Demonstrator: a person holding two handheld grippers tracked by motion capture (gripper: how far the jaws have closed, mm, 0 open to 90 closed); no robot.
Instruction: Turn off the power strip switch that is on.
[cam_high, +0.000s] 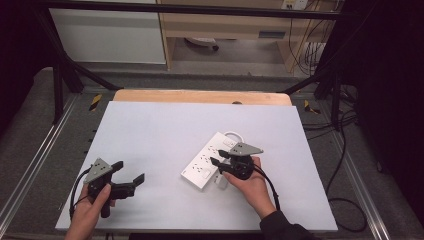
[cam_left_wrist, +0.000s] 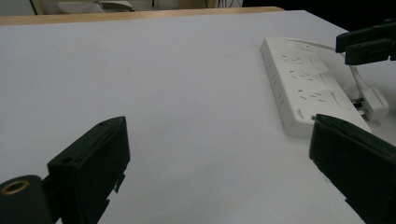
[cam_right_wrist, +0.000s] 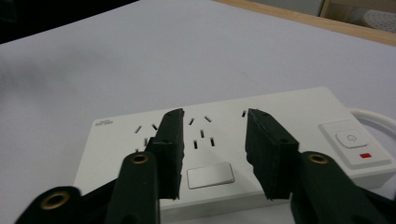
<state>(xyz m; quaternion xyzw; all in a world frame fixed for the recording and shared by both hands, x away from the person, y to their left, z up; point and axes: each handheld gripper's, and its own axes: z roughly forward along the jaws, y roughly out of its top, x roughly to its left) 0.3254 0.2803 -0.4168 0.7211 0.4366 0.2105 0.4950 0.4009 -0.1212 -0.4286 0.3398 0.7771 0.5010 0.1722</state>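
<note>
Right hand-held gripper (cam_right_wrist: 212, 154): half open, empty, directly above white rectangular plastic power strip (cam_right_wrist: 289, 116).
Strip axis: diagonal on desk (cam_high: 150, 135).
Left hand-held gripper (cam_high: 129, 172): wide, farther.

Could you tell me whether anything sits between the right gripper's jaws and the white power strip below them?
Nothing visible does. The right gripper hangs just over the power strip, jaws apart with nothing between them, only the strip's sockets showing in the gap. The strip's own plug lies beside it on the table, off to the side.
</note>
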